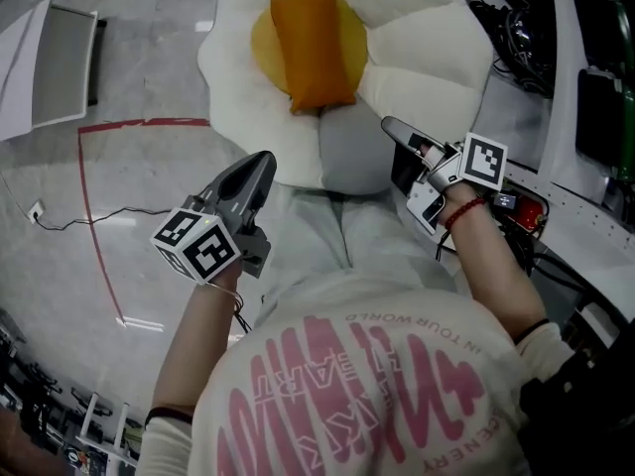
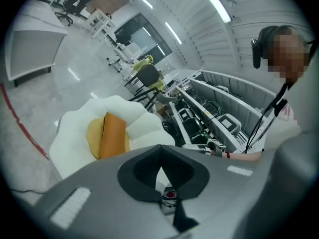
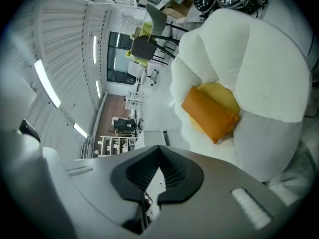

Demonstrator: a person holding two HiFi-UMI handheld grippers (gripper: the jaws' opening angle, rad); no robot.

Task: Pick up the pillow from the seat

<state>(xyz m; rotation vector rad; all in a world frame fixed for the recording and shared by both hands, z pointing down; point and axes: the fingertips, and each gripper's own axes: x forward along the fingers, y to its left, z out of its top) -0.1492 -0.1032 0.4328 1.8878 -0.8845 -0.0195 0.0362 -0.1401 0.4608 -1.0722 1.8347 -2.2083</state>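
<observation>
An orange pillow [image 1: 314,48] lies on the yellow middle of a white flower-shaped seat [image 1: 427,53], straight ahead of me. The left gripper view shows the pillow [image 2: 112,135] lying lengthwise on the seat [image 2: 75,128]; the right gripper view has the pillow [image 3: 209,113] tilted against the seat [image 3: 259,68]. My left gripper [image 1: 266,159] is shut and empty, just short of the seat's near left edge. At the seat's near right edge my right gripper [image 1: 389,124] is shut and empty too. Neither touches the pillow.
A red tape line [image 1: 94,206] marks the floor at left, with a thin cable [image 1: 79,221] across it. A white cabinet [image 1: 50,62] stands far left. Machinery with cables [image 1: 556,38] crowds the right side. My lap lies between the grippers.
</observation>
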